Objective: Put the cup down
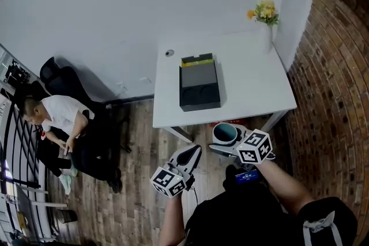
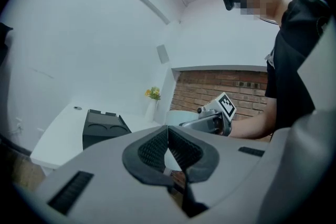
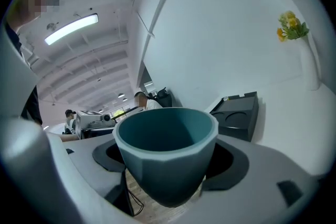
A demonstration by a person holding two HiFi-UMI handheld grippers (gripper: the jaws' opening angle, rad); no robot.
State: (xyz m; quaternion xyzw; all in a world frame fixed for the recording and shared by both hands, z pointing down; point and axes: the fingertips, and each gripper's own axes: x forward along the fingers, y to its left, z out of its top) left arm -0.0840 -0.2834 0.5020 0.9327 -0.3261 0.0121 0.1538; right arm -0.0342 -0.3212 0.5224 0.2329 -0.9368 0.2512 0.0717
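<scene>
A teal cup [image 3: 165,152] sits upright between the jaws of my right gripper [image 3: 167,160], which is shut on it. In the head view the cup [image 1: 225,133] hangs in the air just off the front edge of the white table [image 1: 242,75], and the right gripper [image 1: 230,144] holds it there. My left gripper [image 1: 193,154] is lower and to the left, over the wooden floor, shut with nothing in it. In the left gripper view its ribbed pads [image 2: 152,148] meet at the tips, and the right gripper [image 2: 210,122] with the cup shows beyond them.
A black box with two round wells [image 1: 199,84] lies mid-table. A white vase of yellow flowers [image 1: 264,19] stands at the table's far right corner by the brick wall [image 1: 334,66]. A person [image 1: 57,118] sits at a desk to the left.
</scene>
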